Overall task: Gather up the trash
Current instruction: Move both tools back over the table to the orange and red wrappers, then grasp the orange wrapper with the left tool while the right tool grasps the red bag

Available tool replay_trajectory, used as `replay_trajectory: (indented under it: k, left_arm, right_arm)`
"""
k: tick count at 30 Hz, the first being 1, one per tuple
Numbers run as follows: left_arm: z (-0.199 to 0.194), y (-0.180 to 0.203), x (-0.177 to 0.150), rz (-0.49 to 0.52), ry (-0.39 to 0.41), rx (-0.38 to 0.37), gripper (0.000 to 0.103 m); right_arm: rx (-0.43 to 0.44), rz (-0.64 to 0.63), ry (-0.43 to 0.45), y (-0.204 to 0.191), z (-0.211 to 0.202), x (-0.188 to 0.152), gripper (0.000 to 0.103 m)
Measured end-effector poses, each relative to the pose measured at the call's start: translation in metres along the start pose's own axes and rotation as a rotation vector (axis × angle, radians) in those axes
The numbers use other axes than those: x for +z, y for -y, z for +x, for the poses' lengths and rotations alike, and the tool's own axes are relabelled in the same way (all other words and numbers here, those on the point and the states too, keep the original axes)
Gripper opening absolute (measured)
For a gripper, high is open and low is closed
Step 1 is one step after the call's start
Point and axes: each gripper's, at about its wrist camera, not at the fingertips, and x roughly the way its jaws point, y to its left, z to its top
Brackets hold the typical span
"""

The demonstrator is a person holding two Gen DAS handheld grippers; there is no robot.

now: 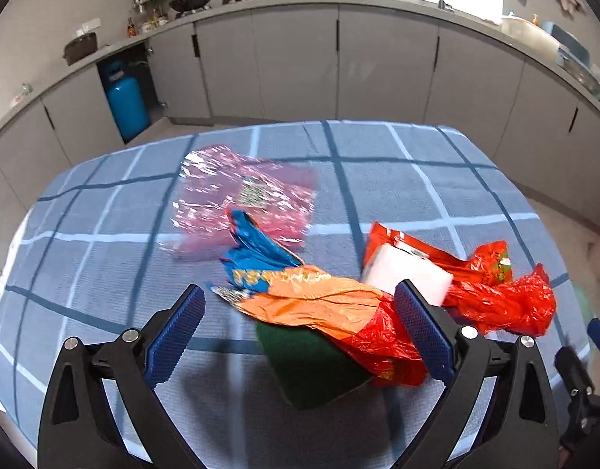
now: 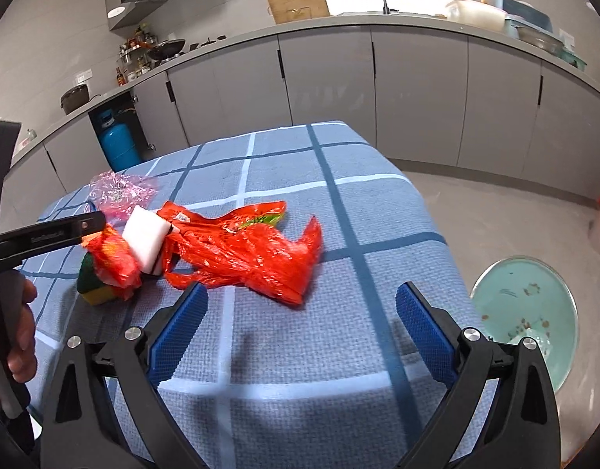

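Trash lies on a table with a blue checked cloth. An orange and blue snack wrapper lies over a green sponge. My left gripper is open, its jaws on either side of the wrapper, just above it. A red plastic bag and a white foam block lie to the right. A pink clear film lies farther back. My right gripper is open and empty, just in front of the red bag. The white block and the sponge lie at the left of the right wrist view.
A teal bin with bits of litter stands on the floor right of the table. Grey kitchen cabinets run behind. A blue gas cylinder stands at the back left. The left gripper's body shows at the left edge.
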Motion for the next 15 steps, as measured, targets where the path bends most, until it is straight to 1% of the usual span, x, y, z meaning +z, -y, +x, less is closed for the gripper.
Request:
replay_trajectory:
  k: [3,4,5,6,7,8,9,10,11,12,15]
  left_arm:
    - [0.006,0.002,-0.003,0.001,-0.015,-0.023,0.095]
    - [0.008,0.003,-0.004,0.002,-0.014,-0.024,0.091]
    - [0.008,0.003,-0.004,0.002,-0.014,-0.033,0.084]
    - [0.008,0.004,-0.004,0.002,-0.019,-0.045,0.069]
    - [0.009,0.003,-0.004,-0.003,-0.028,-0.070,0.061]
    - [0.008,0.002,-0.004,-0.004,-0.029,-0.079,0.059]
    - [0.005,0.003,-0.005,0.004,-0.023,-0.085,0.054]
    - [0.003,0.003,-0.005,0.010,-0.017,-0.087,0.040]
    - [0.001,0.002,-0.006,0.013,-0.017,-0.105,0.019]
    - [0.001,0.001,-0.006,0.008,-0.031,-0.128,0.010]
    - [-0.004,-0.003,-0.007,0.025,-0.021,-0.133,0.009]
  right_arm:
    - [-0.002,0.001,-0.010,0.000,0.002,-0.002,0.096]
    - [-0.002,0.001,-0.011,0.000,0.003,-0.001,0.096]
    - [-0.003,0.002,-0.012,0.000,0.003,-0.001,0.096]
    - [-0.002,0.004,-0.013,0.001,0.004,0.000,0.096]
    - [-0.002,0.004,-0.013,0.002,0.006,0.001,0.096]
    - [-0.002,0.005,-0.011,0.002,0.006,0.002,0.096]
    - [-0.001,0.005,-0.010,0.002,0.006,0.003,0.096]
    - [0.000,0.005,-0.008,0.001,0.006,0.003,0.096]
    - [0.002,0.005,-0.006,0.001,0.007,0.004,0.096]
    - [0.004,0.004,-0.005,0.001,0.008,0.006,0.096]
    - [0.009,-0.004,-0.004,-0.003,0.010,0.009,0.096]
